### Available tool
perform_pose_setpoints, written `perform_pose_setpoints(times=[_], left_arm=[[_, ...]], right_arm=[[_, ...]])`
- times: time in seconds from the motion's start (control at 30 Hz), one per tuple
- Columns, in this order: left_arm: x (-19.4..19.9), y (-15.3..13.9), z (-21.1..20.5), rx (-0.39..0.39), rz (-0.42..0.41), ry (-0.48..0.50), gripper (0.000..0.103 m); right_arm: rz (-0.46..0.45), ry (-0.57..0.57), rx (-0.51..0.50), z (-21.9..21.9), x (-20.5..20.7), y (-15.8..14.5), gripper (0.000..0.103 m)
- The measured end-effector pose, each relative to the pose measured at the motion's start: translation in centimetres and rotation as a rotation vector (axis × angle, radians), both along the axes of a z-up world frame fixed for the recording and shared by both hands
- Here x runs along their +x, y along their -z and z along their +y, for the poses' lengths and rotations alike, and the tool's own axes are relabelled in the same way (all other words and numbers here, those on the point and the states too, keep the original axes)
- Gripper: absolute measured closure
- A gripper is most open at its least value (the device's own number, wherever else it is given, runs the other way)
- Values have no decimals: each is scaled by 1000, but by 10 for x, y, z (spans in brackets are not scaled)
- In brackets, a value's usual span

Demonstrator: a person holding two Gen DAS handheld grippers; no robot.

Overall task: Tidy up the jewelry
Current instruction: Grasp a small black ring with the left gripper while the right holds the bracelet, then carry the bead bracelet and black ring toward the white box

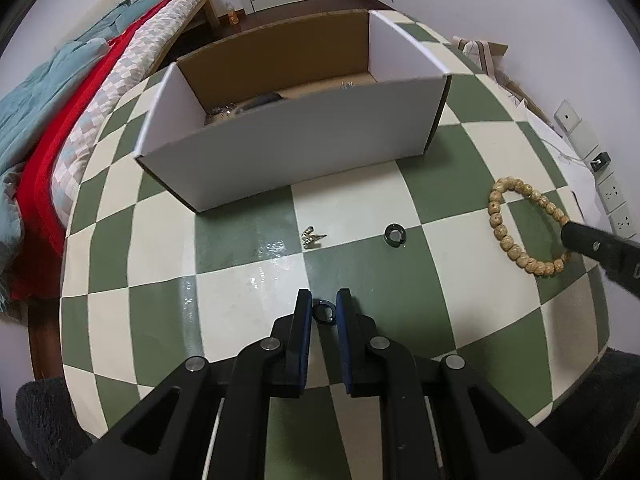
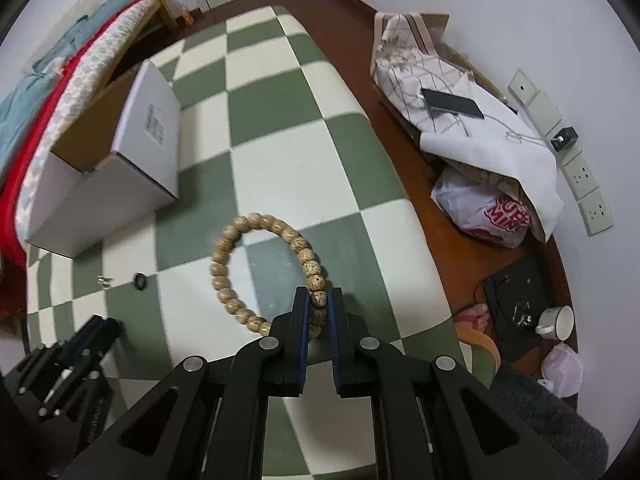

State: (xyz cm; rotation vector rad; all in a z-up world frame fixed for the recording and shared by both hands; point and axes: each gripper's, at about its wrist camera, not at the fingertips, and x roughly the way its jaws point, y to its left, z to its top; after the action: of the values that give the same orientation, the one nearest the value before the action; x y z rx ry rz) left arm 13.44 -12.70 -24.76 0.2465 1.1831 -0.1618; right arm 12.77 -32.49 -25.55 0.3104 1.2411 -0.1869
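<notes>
Where the white cardboard box point(image 1: 296, 136) stands on the green-and-cream checkered table point(image 1: 248, 288), its near wall hides most of the contents: only a dark rounded shape and some silvery pieces show above the edge, too small to name. Two dark rings are visible. One ring point(image 1: 323, 312) sits between the blue pads of the left gripper point(image 1: 324, 306), which is closed upon it just above the tabletop. The second ring point(image 1: 395, 235) lies free on the table in front of the box, near a small metallic trinket point(image 1: 311, 237) whose form cannot be resolved. One wooden bead bracelet point(image 2: 256, 272) lies on the table to the right, well apart from the box; the right gripper point(image 2: 318, 300) is clamped on a speckled bead at its near side, and the beads behind the fingers are covered. In the left wrist view that gripper is cut off by the frame edge. On the floor beside the table lie bags, a phone point(image 2: 452, 104) and one mug point(image 2: 558, 322); a bed point(image 1: 60, 120) is partly cropped at left.
</notes>
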Motion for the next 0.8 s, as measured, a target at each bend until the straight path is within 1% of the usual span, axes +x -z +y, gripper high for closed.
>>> perform_pose_setpoints(times=[0.1, 0.3, 0.43, 0.57, 0.63, 0.7, 0.73, 0.8], left_arm=[[-2, -17, 5, -20, -25, -4, 93], [1, -71, 17, -62, -117, -17, 93], [18, -113, 33, -105, -175, -42, 93], [43, -142, 44, -132, -212, -66, 93], [58, -150, 49, -132, -224, -69, 93], [74, -154, 52, -108, -240, -67, 93], [85, -154, 53, -86, -246, -62, 93], [100, -150, 56, -69, -239, -63, 93]], right_arm=[[-45, -12, 20, 4, -1, -22, 93], [-145, -62, 41, 18, 0, -77, 93], [-211, -99, 52, 29, 5, -115, 93], [-279, -140, 80, 44, 19, -154, 93], [-304, -164, 82, 52, 31, -168, 93], [-315, -185, 99, 60, 47, -176, 93], [-317, -195, 108, 64, 55, -178, 93], [-311, -217, 117, 74, 75, -179, 93]])
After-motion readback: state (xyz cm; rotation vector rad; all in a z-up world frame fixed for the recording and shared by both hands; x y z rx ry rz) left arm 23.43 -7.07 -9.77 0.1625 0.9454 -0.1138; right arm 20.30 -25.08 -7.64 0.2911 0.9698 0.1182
